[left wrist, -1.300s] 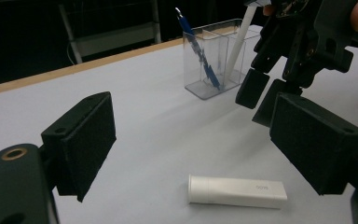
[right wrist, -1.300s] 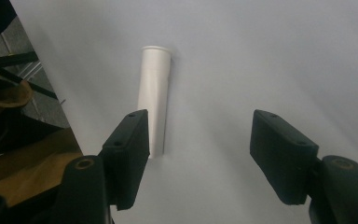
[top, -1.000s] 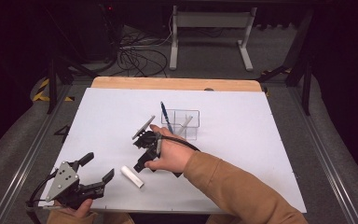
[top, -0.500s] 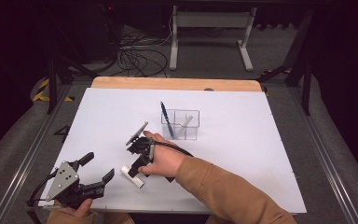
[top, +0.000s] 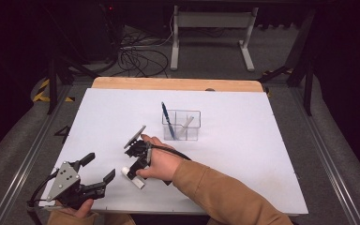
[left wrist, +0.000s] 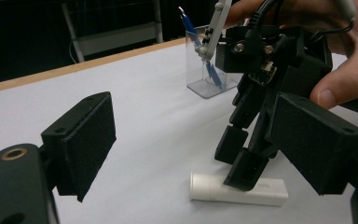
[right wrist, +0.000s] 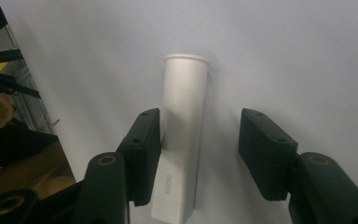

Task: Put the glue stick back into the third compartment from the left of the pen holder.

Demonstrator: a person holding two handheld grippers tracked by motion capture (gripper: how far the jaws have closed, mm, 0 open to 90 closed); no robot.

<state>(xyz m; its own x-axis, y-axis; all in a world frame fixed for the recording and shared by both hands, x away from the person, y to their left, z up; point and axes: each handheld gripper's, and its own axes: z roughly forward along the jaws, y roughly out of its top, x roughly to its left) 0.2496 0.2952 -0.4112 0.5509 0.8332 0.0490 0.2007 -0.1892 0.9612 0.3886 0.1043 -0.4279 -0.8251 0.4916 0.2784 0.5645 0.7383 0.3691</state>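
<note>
The right tongs [right wrist: 198, 154] had come down over the white glue stick [right wrist: 182, 140] near the counter's [top: 262, 154] front edge, closing but not yet gripping; the left tongs [top: 96, 171] waited wide open.

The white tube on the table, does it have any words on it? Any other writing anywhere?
"GLOO": small grey letters near the flat end of the white tube, read in the right gripper view.
In the left gripper view the same print is too blurred to read.
No other writing can be read.
</note>
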